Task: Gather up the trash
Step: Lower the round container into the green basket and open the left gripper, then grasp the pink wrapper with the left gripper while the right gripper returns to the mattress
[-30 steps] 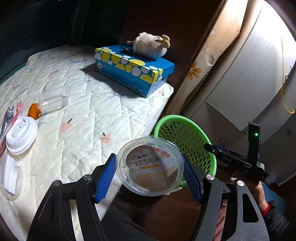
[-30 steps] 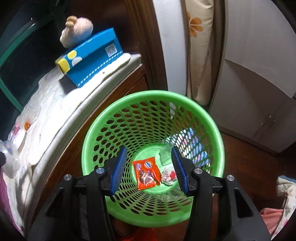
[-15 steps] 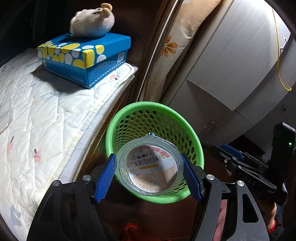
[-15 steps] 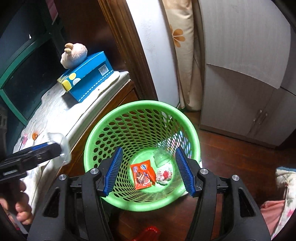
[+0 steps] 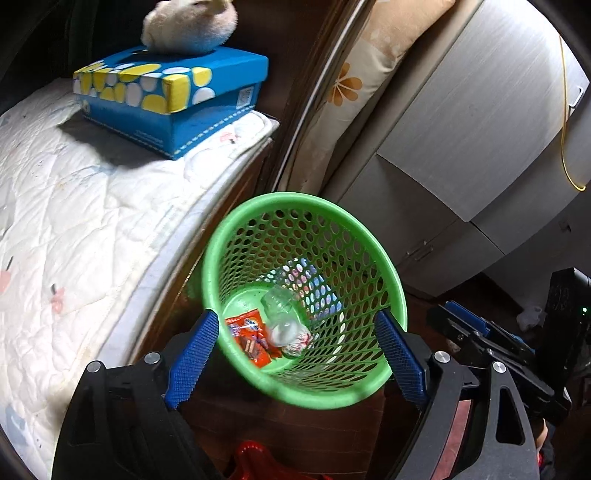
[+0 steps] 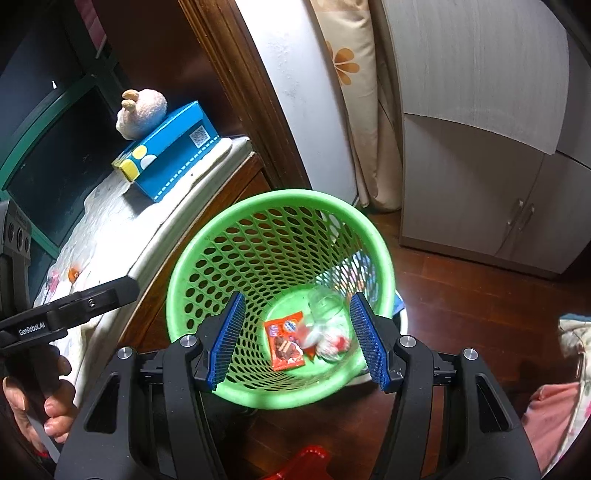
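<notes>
A green mesh basket [image 5: 236, 236] [image 6: 192, 266] stands on the floor beside the bed. In it lie a clear plastic cup [image 5: 282, 326] [image 6: 325, 314], an orange snack wrapper [image 5: 251, 341] [image 6: 284, 345] and other small trash. My left gripper [image 5: 295, 354] is open and empty above the basket's near rim. My right gripper [image 6: 299, 339] is also open and empty above the basket. The right gripper shows at the right edge of the left wrist view [image 5: 491, 347].
A white quilted mattress [image 5: 74, 206] lies to the left, with a blue and yellow tissue box [image 5: 173, 96] [image 6: 166, 162] and a plush toy [image 5: 192, 26] on it. Grey cabinets [image 6: 480, 147] stand behind. A red object [image 6: 306, 461] lies on the wooden floor.
My left gripper swung from the bed to over the basket and opened. The clear cup it held now lies in the basket. My right gripper rose a little.
</notes>
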